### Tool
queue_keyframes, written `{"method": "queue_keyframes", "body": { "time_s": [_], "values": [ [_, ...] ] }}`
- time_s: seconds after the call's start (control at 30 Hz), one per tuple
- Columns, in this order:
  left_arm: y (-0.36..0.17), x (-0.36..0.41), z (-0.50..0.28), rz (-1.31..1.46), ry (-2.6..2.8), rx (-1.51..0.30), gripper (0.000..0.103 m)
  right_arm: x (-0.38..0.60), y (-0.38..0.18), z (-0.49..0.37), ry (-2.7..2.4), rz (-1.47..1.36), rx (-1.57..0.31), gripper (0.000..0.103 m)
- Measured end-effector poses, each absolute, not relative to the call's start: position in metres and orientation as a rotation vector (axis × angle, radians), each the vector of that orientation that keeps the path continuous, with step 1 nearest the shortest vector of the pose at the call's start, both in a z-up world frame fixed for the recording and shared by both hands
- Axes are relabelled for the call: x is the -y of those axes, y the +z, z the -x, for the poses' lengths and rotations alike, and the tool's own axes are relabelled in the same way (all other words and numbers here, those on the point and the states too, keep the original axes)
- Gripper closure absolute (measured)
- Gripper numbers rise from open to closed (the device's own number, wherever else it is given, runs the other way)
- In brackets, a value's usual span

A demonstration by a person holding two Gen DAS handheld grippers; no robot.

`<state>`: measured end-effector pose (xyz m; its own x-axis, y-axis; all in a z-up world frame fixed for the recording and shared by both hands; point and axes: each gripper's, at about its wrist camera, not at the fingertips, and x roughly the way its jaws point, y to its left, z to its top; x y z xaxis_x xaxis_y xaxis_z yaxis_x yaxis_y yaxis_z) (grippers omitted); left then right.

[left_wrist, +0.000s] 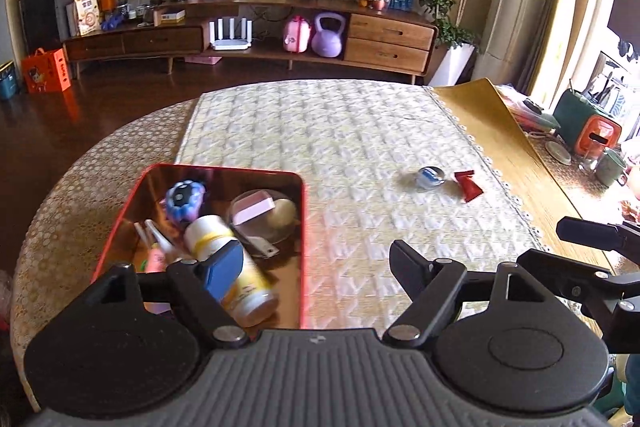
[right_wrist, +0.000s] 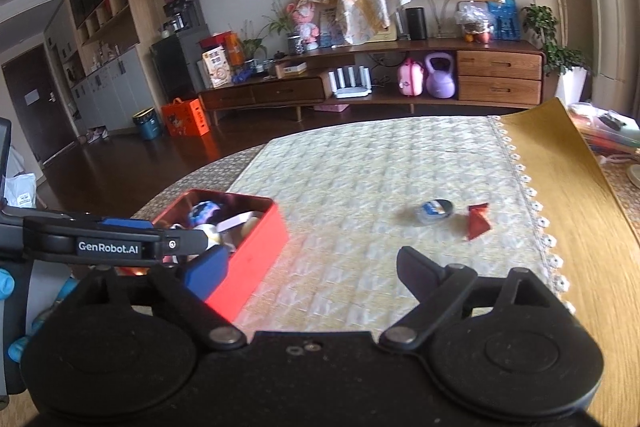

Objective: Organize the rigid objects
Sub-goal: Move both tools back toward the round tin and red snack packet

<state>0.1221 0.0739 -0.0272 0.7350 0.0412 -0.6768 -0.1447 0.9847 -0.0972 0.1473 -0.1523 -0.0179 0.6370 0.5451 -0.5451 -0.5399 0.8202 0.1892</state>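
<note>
Both tools, left (left_wrist: 316, 263) and right (right_wrist: 312, 267), gape empty over bare cloth (left_wrist: 360, 131) beside red tin (left_wrist: 304, 211)

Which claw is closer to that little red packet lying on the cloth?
Right, probably. The right claw hangs open, with the red packet ahead, slightly right. The left claw, also open, sits by the red box, farther left of the packet.

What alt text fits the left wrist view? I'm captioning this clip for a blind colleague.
An open left gripper hovers over a quilted table runner, beside a red tin already holding a white bottle, a blue-purple toy and other small items. Farther right on the runner lie a small round blue-and-clear container and a red packet.
</note>
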Motion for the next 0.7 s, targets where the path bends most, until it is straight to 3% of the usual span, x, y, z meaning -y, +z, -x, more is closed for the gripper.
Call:
{"method": "queue_keyframes", "body": {
  "time_s": [0.23, 0.7],
  "values": [
    [-0.033, -0.039, -0.149, 0.119, 0.06, -0.738, 0.022, 0.186, -0.027, -0.164, 0.558, 0.001, -0.608, 0.001],
    [-0.055, 0.015, -0.239, 0.11, 0.034, -0.758, 0.02, 0.216, -0.062, -0.224, 0.526, 0.098, -0.62, 0.001]
  ]
}}
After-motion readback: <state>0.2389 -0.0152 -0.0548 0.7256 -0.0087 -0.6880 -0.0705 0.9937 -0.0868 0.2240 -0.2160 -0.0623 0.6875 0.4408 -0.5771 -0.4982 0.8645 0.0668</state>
